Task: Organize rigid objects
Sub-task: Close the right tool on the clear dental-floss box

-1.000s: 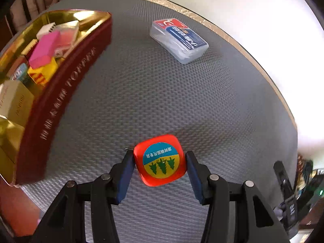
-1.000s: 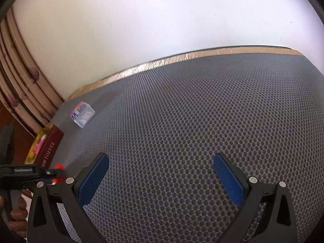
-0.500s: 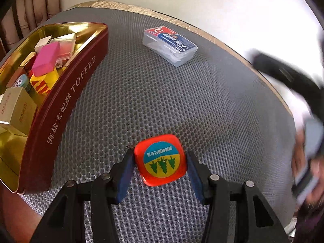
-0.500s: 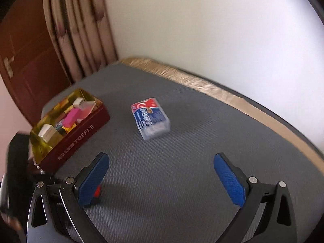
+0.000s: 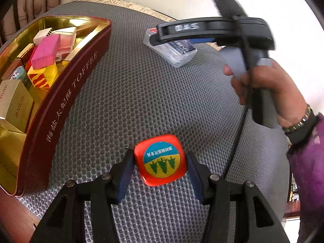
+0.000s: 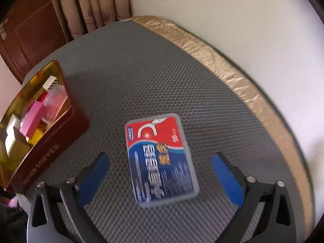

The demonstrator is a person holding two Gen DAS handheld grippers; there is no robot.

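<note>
My left gripper [image 5: 160, 162] is shut on a red square tape measure [image 5: 161, 160] with a blue, yellow and green label, held low over the grey mat. A clear plastic box [image 6: 161, 158] with a red and blue label lies flat on the mat; it also shows in the left wrist view [image 5: 176, 52], partly hidden by the right gripper. My right gripper [image 6: 161, 174] is open, its blue pads on either side of the box, apart from it. A dark red toffee tin [image 5: 66, 93] holding several small boxes stands at the left; it also shows in the right wrist view [image 6: 50, 141].
The round table has a grey mesh mat [image 5: 141, 93] and a gold rim [image 6: 232, 68] against a white wall. Curtains [image 6: 91, 4] and a brown door stand behind the tin. The person's right hand and sleeve [image 5: 283, 101] reach across the right side.
The right gripper swung left and came down over the clear box, which now lies between its open fingers. The left gripper kept hold of the tape measure and barely moved.
</note>
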